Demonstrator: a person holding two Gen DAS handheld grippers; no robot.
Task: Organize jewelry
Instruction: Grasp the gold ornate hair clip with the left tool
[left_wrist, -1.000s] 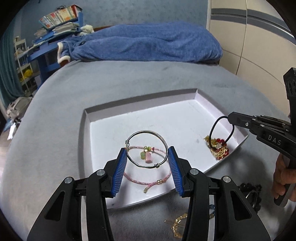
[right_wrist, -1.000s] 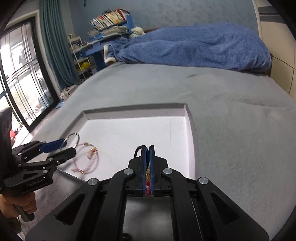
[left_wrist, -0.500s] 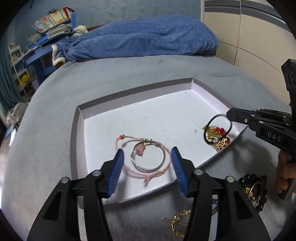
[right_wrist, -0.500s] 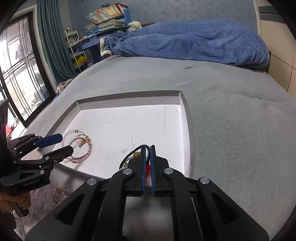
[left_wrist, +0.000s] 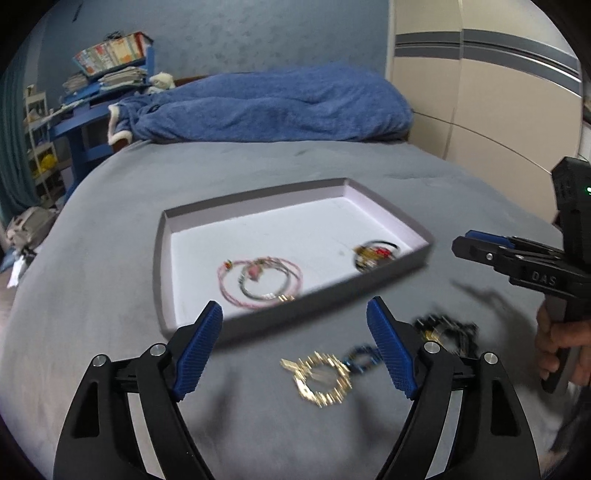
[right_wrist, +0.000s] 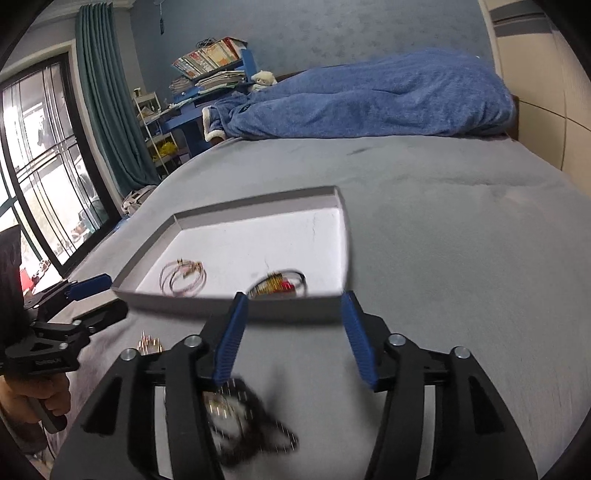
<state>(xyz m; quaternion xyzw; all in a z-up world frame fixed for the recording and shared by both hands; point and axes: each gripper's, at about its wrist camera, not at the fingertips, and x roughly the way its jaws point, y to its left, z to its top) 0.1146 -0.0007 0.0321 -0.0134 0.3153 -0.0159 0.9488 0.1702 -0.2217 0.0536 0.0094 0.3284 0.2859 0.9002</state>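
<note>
A shallow grey tray (left_wrist: 384, 275) with a white floor lies on the grey bed. In it are a pink cord bracelet with a silver bangle (left_wrist: 260, 282) and a black loop with gold and red charms (left_wrist: 375, 254); both also show in the right wrist view, the bangle (right_wrist: 183, 277) and the charms (right_wrist: 277, 283). My left gripper (left_wrist: 295, 345) is open and empty, in front of the tray above a gold spiky ring (left_wrist: 323, 376). My right gripper (right_wrist: 291, 341) is open and empty above a black and gold beaded piece (right_wrist: 243, 424).
A small blue piece (left_wrist: 360, 360) and the black beaded piece (left_wrist: 443, 330) lie on the bed by the gold ring. A blue blanket (left_wrist: 266, 107) is heaped at the far end. A wardrobe (left_wrist: 480, 103) stands at the right, shelves and a window (right_wrist: 44, 166) at the left.
My right gripper let go of the black loop with charms in the tray, opened and pulled back. My left gripper left the bangle in the tray, opened wider and drew back over the bed.
</note>
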